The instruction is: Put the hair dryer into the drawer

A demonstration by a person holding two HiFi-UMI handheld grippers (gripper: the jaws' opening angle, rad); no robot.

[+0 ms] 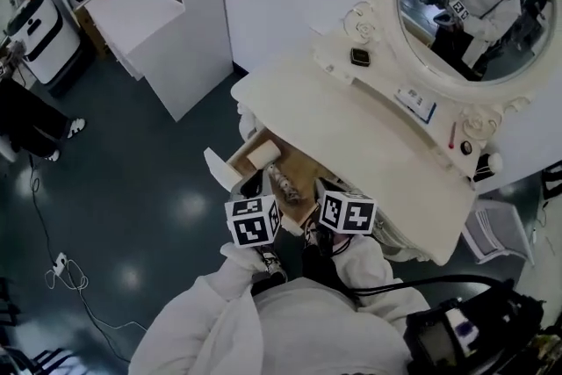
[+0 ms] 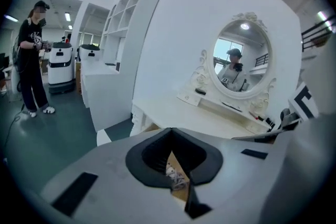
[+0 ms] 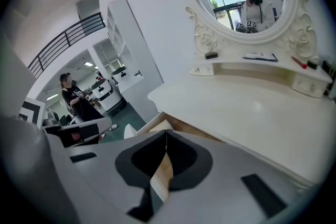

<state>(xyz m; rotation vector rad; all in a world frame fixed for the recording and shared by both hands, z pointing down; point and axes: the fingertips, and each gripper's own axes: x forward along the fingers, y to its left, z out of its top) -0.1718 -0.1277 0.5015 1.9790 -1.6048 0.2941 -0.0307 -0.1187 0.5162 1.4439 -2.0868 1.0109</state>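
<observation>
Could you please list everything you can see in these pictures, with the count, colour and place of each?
dressing table: one, white, centre
oval mirror: one, ornate white frame, at the table's back
drawer: one, white front, wooden inside, pulled open under the table
pale object: one, whitish, in the drawer; possibly the hair dryer, too small to tell
small dark item: one, black, on the shelf below the mirror
shelving unit: one, white, left of the table
wheeled machines: two, white and black, far left
bystander: one, dark clothes, beside the machines
cable: one, white, on the dark floor
left tongs: grey, shut, empty
right tongs: grey, shut, empty
</observation>
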